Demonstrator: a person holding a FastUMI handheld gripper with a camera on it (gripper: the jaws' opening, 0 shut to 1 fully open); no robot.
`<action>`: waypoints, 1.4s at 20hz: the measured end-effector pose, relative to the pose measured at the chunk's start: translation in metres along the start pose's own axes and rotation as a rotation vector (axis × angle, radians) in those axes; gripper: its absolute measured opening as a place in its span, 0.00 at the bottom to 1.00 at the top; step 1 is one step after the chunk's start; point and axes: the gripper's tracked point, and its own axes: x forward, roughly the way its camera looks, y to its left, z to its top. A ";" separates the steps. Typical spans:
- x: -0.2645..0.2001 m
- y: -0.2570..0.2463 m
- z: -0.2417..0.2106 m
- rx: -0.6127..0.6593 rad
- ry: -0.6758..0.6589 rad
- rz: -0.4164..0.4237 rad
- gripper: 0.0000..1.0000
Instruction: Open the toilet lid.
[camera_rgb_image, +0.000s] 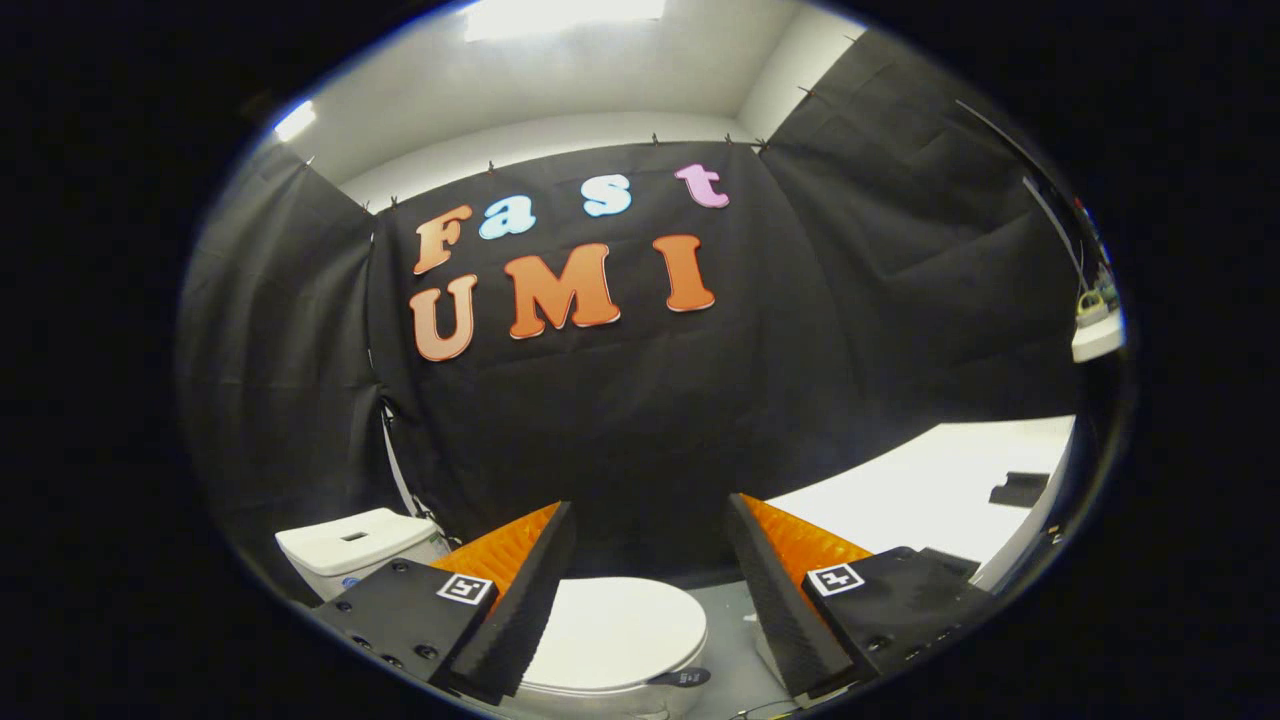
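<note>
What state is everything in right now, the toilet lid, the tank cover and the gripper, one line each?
toilet lid: closed, lying flat on the bowl, below and between the fingers, untouched.
tank cover: in place on the tank, beside the lid.
gripper: open, fingers spread wide apart, holding nothing, above the lid.
white table: beyond the fingers, a dark flat object lying on it.

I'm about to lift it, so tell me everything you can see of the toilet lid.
The toilet lid is white, smooth and glossy, like plastic, with a rounded oval outline. It lies flat and closed on the bowl, below and between the open fingers of the gripper, which do not touch it. One finger covers its side nearest the white tank. A small dark tab sits at its near rim; what it is I cannot tell.
</note>
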 end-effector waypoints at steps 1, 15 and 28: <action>0.002 -0.003 -0.024 0.033 0.033 -0.007 0.99; 0.020 -0.057 -0.245 0.523 0.262 -0.285 0.97; 0.053 -0.065 -0.301 0.933 0.248 -0.238 0.63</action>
